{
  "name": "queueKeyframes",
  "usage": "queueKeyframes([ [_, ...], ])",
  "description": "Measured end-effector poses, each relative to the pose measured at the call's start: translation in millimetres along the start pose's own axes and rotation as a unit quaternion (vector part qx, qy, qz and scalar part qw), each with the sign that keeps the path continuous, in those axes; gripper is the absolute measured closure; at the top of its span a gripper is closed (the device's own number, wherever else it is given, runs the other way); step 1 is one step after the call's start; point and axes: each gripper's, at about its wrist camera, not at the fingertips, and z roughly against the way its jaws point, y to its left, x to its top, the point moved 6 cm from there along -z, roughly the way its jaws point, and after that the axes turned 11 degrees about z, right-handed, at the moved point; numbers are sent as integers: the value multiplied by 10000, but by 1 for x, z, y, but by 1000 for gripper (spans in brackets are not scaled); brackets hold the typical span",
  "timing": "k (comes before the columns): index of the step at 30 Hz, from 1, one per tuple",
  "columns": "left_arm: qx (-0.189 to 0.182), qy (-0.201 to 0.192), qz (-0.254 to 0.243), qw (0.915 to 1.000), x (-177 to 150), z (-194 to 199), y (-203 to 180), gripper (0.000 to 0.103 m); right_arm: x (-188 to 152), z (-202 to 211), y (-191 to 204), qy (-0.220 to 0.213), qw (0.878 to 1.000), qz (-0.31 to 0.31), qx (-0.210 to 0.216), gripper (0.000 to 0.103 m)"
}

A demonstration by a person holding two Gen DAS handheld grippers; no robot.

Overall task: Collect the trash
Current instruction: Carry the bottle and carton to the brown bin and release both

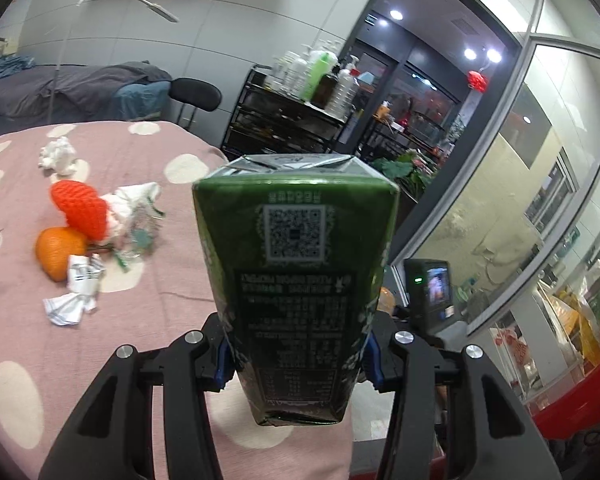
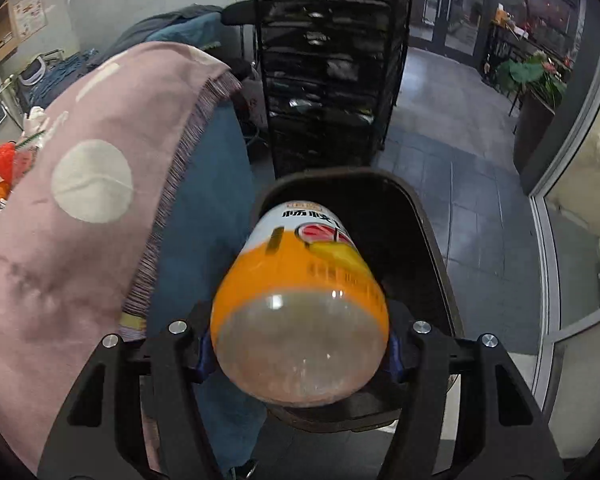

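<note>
My left gripper (image 1: 296,360) is shut on a dark green carton (image 1: 296,280) with a QR code, held above the edge of a pink dotted bedspread (image 1: 172,312). On the spread lie crumpled white papers (image 1: 74,300), a white tissue ball (image 1: 58,154) and clear plastic wrapping (image 1: 138,220). In the right wrist view my right gripper (image 2: 300,348) is shut on a plastic bottle (image 2: 300,312) with an orange label. The bottle hangs base-first toward the camera, over the opening of a black trash bin (image 2: 424,248) on the floor beside the bed.
A red strawberry-shaped toy (image 1: 82,208) and an orange (image 1: 58,252) sit among the paper on the bed. A black shelf cart (image 2: 328,64) stands behind the bin, with grey floor tiles (image 2: 480,200) to its right. A glass wall (image 1: 540,200) runs along the right.
</note>
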Motion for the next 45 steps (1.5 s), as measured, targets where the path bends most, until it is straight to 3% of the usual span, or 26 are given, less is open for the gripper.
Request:
queueKeyframes([
  [10,-270,542,-101,9981,-11,-52,-32,55,-33,-70,-18,648,9974,-305,-14,41],
  [12,-298,664,-163,9972,-15,-65,-39,55,-36,-71,-20,613,9973,-375,-125,32],
  [13,-307,728,-194,9967,-17,-69,-42,55,-37,-68,-21,563,9972,-402,-271,21],
  [14,-317,793,-221,9961,-19,-76,-46,55,-37,-63,-22,457,9976,-418,-313,19],
  [22,-135,1105,-430,9929,-25,-130,-65,55,-65,-25,-26,76,9963,-687,-515,19],
  [30,98,1887,-283,9816,-47,-200,-69,55,-96,3,-35,-210,9920,-1042,-678,19],
  [35,279,2114,-525,9756,-59,-226,-78,55,-104,9,-42,-285,9892,-1259,-691,18],
  [37,326,2108,-651,9748,-62,-233,-82,51,-106,11,-40,-308,9891,-1273,-673,18],
  [39,386,2124,-681,9740,-63,-239,-83,32,-106,12,-37,-331,9895,-1229,-682,18],
  [41,417,2140,-672,9736,-65,-244,-84,25,-107,12,-34,-317,9902,-1184,-664,18],
  [45,479,2145,-661,9733,-67,-239,-84,23,-109,10,-30,-301,9911,-1121,-644,18],
])
